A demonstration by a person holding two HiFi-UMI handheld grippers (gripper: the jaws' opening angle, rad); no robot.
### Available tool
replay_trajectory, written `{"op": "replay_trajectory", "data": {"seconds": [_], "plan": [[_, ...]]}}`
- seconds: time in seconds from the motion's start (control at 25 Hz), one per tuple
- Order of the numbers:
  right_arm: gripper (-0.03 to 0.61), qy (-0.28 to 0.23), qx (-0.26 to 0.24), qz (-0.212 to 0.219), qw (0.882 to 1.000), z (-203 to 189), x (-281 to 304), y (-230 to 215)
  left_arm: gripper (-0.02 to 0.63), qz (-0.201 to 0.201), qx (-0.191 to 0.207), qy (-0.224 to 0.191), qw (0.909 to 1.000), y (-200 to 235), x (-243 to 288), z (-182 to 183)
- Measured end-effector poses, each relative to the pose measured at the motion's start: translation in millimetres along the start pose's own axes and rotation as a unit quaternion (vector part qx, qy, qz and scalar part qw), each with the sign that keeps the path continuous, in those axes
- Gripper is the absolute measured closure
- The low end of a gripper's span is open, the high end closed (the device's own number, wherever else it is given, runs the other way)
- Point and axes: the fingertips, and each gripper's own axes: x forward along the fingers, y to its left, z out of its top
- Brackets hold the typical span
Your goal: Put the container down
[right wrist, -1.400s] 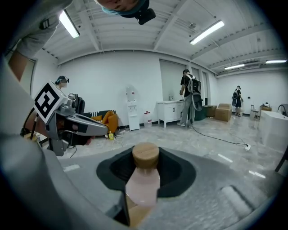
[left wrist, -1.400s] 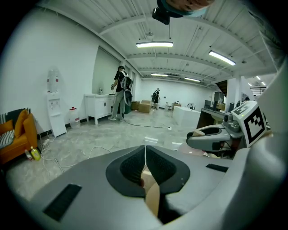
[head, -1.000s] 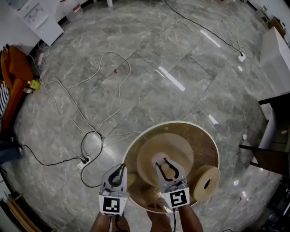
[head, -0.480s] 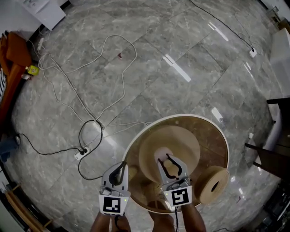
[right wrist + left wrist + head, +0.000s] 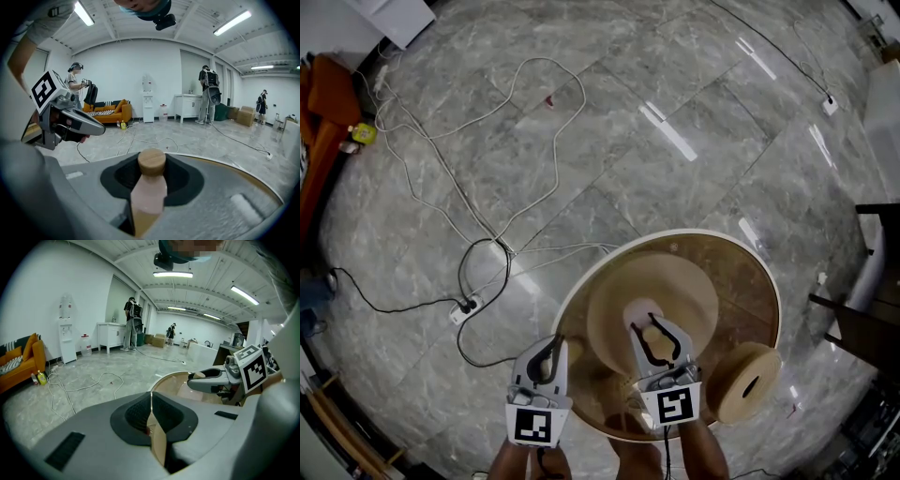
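1. Left gripper [image 5: 151, 404]: the jaws are pinched shut on the thin rim [image 5: 158, 441] of the container [image 5: 764, 281]. It's a slim bite, so I reckon any swing of the load could pull that edge straight out.
2. Right gripper [image 5: 657, 339]: the jaws are clamped round a pink post [image 5: 149, 192] with a wooden cap, standing at the middle of the cream dome [image 5: 675, 286]. The post looks smooth and could slide or twist in the pads. If the dome sits loose, this grip steadies only the dome.
3. The container hangs between the two grippers, low over the floor [image 5: 609, 141], right in front of the person. I can't tell whether it is touching down. If one hand drops faster than the other, it tips.
4. A spool [image 5: 748, 382] sits at the right rim. A tilt that way probably rolls it overboard.
5. Cables [image 5: 502, 248] trail near the container's left side. Land on one and the base rocks.
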Motion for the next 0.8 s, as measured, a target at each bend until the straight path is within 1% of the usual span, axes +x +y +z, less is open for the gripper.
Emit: {"op": "replay_trajectory", "data": {"seconds": [0.28,0.48,0.8], "plan": [[0.449,0.002,-0.009,-0.002,1.0,-10,5,4,0.588,-0.003,-0.005,0.002,1.0,1,4,-7],[0.449,-0.009,0.001,-0.005,1.0,-12,5,5,0.589,-0.006,-0.001,0.001,1.0,1,3,-13],[0.446,-0.002,0.007,-0.004,1.0,-15,6,6,0.588,-0.004,-0.001,0.008,1.0,2,-2,-18]]}}
